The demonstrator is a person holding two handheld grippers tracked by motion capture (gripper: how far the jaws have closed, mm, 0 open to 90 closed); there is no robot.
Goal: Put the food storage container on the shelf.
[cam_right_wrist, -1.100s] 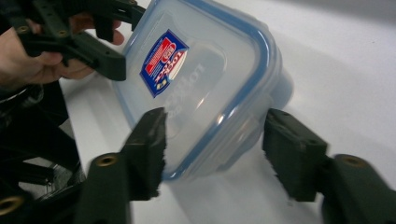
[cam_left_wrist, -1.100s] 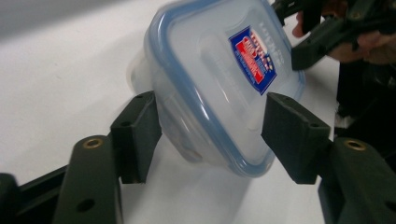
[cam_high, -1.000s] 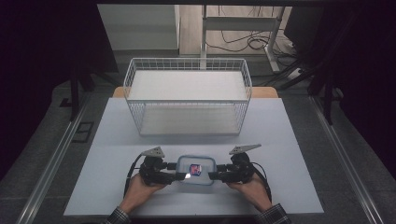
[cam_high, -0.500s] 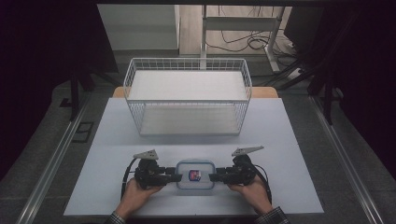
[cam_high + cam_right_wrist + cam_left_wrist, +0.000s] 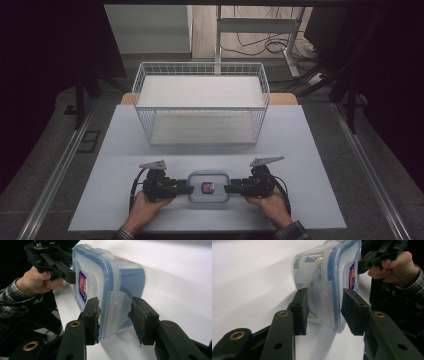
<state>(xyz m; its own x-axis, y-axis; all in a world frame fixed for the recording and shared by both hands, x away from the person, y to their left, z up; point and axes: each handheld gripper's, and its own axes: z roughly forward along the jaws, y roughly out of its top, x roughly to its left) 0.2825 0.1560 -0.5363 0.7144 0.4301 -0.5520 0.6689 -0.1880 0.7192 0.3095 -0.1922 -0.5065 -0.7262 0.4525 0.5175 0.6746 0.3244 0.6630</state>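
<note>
The clear lidded box [image 5: 208, 187] sits near the white table's [image 5: 320, 150] front edge, between both hands. The left gripper [image 5: 186, 189] has just closed its jaws, now clamped over the box's left latch flap [image 5: 323, 302]. The right gripper [image 5: 228, 189], jaws closing, straddles the right flap; contact unclear. Open tabletop lies ahead before the wire basket [image 5: 201, 107].
</note>
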